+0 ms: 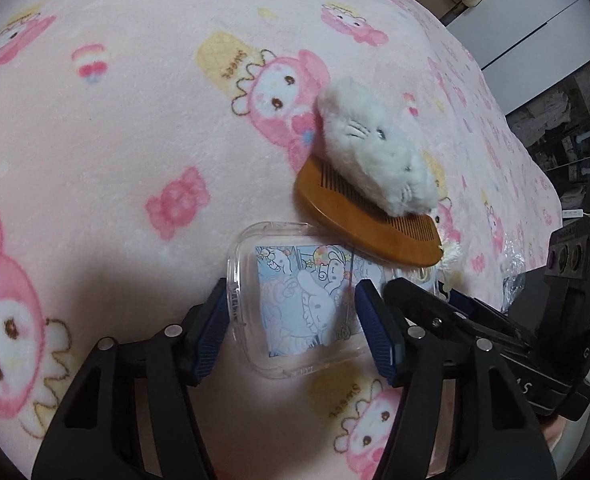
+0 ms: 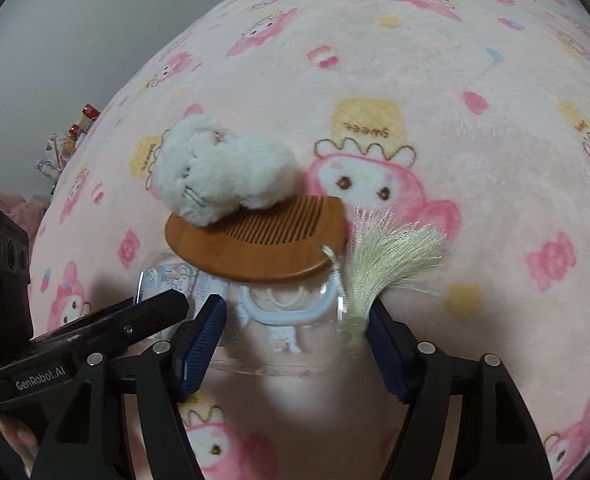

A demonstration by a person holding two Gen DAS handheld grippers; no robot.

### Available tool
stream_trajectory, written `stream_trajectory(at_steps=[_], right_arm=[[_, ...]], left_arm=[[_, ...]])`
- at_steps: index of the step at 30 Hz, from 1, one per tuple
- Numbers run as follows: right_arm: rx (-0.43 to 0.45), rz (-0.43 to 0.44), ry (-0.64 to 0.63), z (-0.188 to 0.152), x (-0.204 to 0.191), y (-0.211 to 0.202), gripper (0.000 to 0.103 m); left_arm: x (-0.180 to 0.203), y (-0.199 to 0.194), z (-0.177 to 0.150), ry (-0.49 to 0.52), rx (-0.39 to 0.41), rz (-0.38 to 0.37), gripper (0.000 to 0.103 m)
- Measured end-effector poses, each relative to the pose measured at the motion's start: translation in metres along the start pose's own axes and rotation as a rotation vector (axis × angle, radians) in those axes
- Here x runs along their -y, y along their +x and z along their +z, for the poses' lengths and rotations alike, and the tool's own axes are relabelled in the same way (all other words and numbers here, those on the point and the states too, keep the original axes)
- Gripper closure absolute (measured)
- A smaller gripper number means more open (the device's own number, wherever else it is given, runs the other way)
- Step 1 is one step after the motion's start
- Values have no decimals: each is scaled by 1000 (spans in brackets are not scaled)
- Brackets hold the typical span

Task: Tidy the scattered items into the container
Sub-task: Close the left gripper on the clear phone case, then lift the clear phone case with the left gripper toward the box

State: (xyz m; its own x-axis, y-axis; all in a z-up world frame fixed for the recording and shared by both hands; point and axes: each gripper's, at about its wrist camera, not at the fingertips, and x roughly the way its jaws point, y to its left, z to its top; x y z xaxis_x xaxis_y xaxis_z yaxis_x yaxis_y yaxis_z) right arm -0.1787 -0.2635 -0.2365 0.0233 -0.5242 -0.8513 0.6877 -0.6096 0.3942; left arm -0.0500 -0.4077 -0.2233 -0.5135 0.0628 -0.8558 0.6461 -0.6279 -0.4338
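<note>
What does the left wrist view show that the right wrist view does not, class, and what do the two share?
Only the left wrist view shows the cartoon picture in the clear box in full, and white cupboards beyond the blanket. Only the right wrist view shows the pale tassel tied to the comb, a light blue ring in the box, and red-capped bottles far off. Both show the white plush toy lying on the wooden comb, the comb overlapping the clear box, the pink blanket, and open fingers either side of the box.
</note>
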Motion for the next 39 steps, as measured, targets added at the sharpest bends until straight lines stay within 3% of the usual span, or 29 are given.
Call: stream_trajectory(at_steps=[8,20,29,39], right_arm=[[58,16,-2,-24,-13,-55,42],[195,-81,50,-116,-8,-194,42],[250,-159,223,-216,53,-254,42],[162,-186,377,-270,116,-243,40]], left_arm=[[16,-42,-25,31,5,-69,41],[106,-110,-101,218,-45,-211,41],[185,-92,-181,381,-165,-253,41],[224,-40,-232,452,-286,-205,41]])
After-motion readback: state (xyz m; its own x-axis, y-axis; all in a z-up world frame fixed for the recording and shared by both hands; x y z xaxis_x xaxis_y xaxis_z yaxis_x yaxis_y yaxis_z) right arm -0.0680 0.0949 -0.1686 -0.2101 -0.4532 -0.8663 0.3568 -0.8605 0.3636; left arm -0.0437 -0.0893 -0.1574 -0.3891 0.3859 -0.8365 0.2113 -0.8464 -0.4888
